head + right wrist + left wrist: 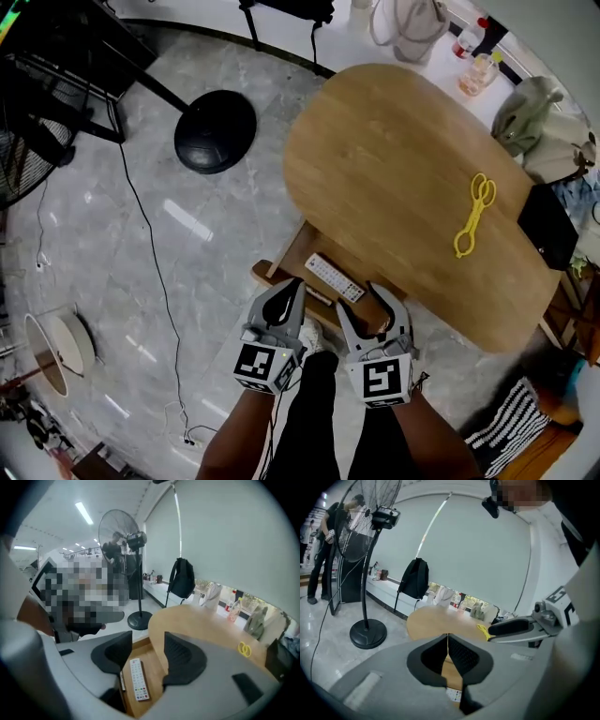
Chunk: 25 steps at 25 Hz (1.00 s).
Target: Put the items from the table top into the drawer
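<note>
We are looking steeply down over two forearms. Left gripper is hanging just near of the open drawer, jaws clenched; in the left gripper view the tips are meeting with nothing between them. Right gripper is hovering just beside it, above the drawer's near right corner. Its jaws are standing apart and released, pads touching nothing in the right gripper view.

Below that gap we are seeing the white remote lying flat on the drawer floor, long side running near to far. A thin dark thing is lying along its left side; we cannot tell what it is. In the head view the remote is sitting in the pulled-out drawer, just under the near edge of the oval wooden table.

Farther out, the yellow scissor tongs are lying on the table top toward its right side, well apart from both grippers, also showing in the right gripper view. A black box is sitting at the table's right edge, near the tongs.

Beyond the table's left side, a black round fan base is standing on the grey marble floor. At the far end, bottles and bags are lining a white ledge.
</note>
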{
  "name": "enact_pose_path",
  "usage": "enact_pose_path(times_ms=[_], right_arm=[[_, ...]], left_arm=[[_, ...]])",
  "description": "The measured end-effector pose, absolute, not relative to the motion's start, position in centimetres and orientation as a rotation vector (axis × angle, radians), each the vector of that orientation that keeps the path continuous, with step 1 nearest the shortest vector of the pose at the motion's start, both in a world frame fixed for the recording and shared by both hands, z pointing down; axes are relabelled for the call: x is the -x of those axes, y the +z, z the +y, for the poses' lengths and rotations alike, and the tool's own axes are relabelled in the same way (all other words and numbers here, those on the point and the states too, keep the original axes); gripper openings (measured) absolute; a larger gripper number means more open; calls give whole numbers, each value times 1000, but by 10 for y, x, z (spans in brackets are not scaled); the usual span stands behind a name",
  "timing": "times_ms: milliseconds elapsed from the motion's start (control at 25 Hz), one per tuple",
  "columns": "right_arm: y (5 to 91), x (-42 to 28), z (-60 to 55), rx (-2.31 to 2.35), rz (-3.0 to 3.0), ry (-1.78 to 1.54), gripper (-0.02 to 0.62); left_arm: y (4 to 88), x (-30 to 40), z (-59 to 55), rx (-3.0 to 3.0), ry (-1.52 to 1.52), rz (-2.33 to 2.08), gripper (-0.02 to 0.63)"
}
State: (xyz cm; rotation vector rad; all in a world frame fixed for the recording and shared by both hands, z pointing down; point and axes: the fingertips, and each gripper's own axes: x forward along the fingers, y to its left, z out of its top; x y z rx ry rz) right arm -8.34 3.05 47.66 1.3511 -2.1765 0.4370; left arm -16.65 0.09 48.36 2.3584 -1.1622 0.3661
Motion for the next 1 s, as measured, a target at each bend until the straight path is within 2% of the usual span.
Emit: enact_pose_path(times_ms=[160, 280, 360, 1000], right_arm=[[444, 42, 27, -1476, -2144, 393, 142], [429, 11, 29, -1587, -2109, 385, 35], [420, -8, 29, -1652, -2093, 394, -2], [410, -113, 47, -1914, -1935, 487, -2]], left_arm=[[460, 131, -3, -2433, 380, -1105, 18], [448, 106, -4, -2456, 383, -1074, 18], [440, 87, -5, -2472, 369, -1052, 18], [435, -15, 3, -2587, 427, -853, 18]])
